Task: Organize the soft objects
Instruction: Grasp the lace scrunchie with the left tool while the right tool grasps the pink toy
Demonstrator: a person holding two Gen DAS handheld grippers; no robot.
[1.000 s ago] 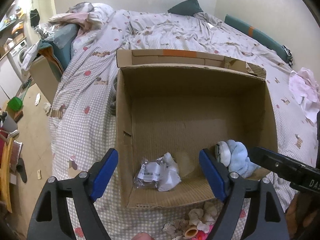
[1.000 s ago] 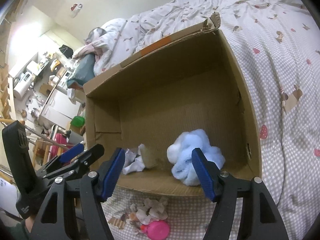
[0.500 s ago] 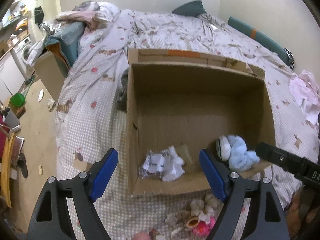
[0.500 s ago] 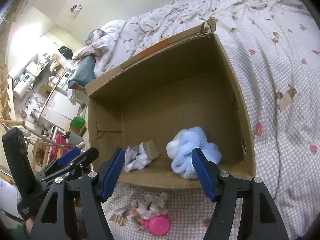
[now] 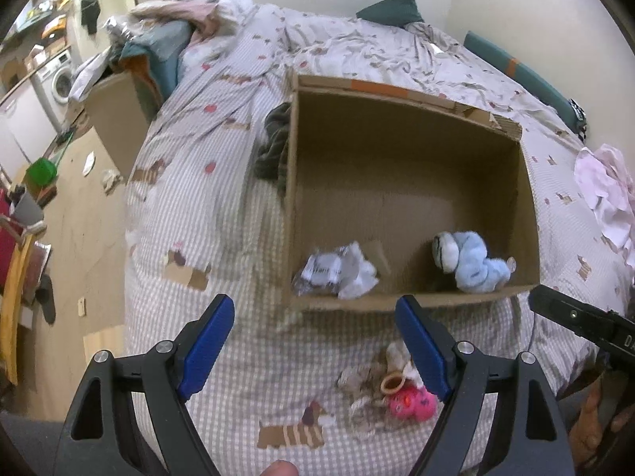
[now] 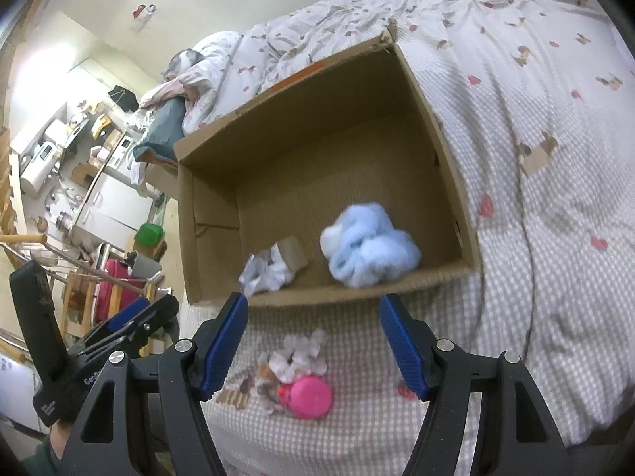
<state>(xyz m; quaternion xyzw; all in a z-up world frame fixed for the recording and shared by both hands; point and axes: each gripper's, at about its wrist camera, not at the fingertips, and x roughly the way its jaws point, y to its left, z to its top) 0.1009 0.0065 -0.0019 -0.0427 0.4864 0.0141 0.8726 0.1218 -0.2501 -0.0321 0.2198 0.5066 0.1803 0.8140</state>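
Soft toy cluster [image 6: 298, 373], pink and cream, lying on the checked bedspread [image 6: 535, 277] just before the near wall of the cardboard box [image 6: 448, 182]; not yet boxed. Blue plush [image 6: 369, 252] and white bagged item [image 6: 266, 271] already inside, against that near wall. Right hand-held gripper [image 6: 313, 343] spread wide, empty, poised above the cluster. Left hand-held gripper [image 5: 315, 347] likewise spread, empty. Judged next: lower over the pink body, close on bulk rather than loose trim, lift clear of the box rim. Risk: snagging the bedspread.
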